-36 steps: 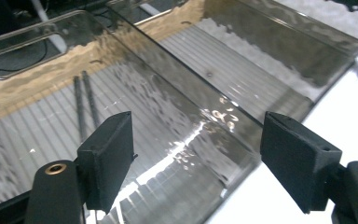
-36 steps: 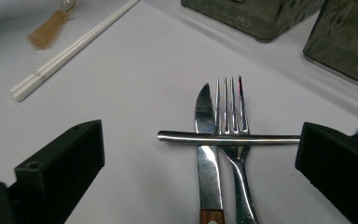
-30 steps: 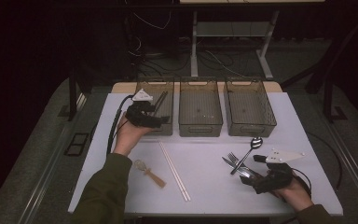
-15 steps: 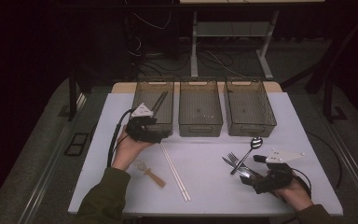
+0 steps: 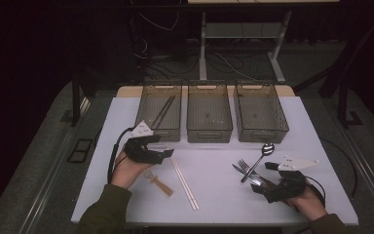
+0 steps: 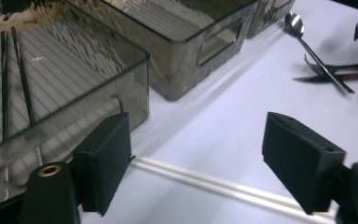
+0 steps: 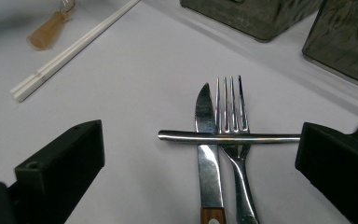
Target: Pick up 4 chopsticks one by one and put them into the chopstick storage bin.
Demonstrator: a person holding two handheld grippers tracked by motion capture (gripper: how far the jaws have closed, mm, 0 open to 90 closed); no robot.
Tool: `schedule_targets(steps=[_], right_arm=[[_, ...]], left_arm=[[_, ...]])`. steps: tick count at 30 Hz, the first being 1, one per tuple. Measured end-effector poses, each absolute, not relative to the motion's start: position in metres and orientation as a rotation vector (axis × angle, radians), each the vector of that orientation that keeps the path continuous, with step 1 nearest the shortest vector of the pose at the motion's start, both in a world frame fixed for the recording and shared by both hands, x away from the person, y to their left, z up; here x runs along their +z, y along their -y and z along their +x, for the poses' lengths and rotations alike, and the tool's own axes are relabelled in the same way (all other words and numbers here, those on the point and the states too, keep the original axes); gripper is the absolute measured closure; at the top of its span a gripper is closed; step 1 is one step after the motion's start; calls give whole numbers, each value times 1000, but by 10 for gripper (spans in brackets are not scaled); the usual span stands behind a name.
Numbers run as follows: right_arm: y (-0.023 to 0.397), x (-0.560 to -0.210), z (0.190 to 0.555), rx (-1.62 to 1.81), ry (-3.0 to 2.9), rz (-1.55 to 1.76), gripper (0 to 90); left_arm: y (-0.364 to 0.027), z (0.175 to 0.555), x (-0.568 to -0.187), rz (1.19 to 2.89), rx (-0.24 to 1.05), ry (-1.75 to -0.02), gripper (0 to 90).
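White tabletop (image 5: 214, 195) carries every item listed, left to right. Left gripper (image 5: 168, 155): held in the person's left hand (image 5: 129, 168) at the near left of the table, just in front of the left bin; its jaws stand apart, have just been closing a little, and clamp nothing, the white chopsticks lying on the table beneath the gap in the left gripper view. Brown-handled small utensil (image 5: 159, 184): flat on the table near that hand, its head too small to tell. White chopsticks (image 5: 182, 179): a pair lying side by side and touching, running from just under the left gripper toward the near edge. Left bin (image 5: 158, 113): smoky translucent plastic, at the far side, holding a dark pair of chopsticks (image 5: 162, 110) laid lengthwise. Middle bin (image 5: 208, 113) and right bin (image 5: 260, 113): same make, set in a row just beside one another. Knife (image 7: 209, 158) with wooden handle and fork (image 7: 233, 135): side by side on the table at the near right, tips pointing to the far side. Spoon (image 5: 259, 157): metal, its handle laid across the knife and fork, its bowl toward the right bin. Right gripper (image 5: 257, 181): in the person's right hand (image 5: 308, 201) at the near right, jaws apart with the cutlery between them on the table, neither pad pressing on it.
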State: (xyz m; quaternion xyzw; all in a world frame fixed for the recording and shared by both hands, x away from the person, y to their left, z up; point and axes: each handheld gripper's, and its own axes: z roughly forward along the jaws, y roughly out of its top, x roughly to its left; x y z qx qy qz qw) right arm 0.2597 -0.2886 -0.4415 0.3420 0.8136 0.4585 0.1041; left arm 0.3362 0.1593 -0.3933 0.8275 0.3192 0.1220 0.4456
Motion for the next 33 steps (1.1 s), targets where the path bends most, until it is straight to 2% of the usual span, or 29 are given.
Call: schedule_targets(steps=[8,13,19,24,33], right_arm=[[288,-441,259,1350,-2399,1005,14],[288,-441,259,1348,-2400,1003,14],[288,-441,259,1343,-2403,1003,14],[287,-441,259,1344,-2404,1001,15],[287,-442,259,1343,-2406,1001,14]], left_arm=[[-169,316,-398,2047,274,-772,482],[-169,303,-400,2089,291,-723,664],[-169,296,-407,2165,282,-734,821],[-172,295,-413,2215,265,-767,889],[-175,299,-423,2295,259,-816,892]])
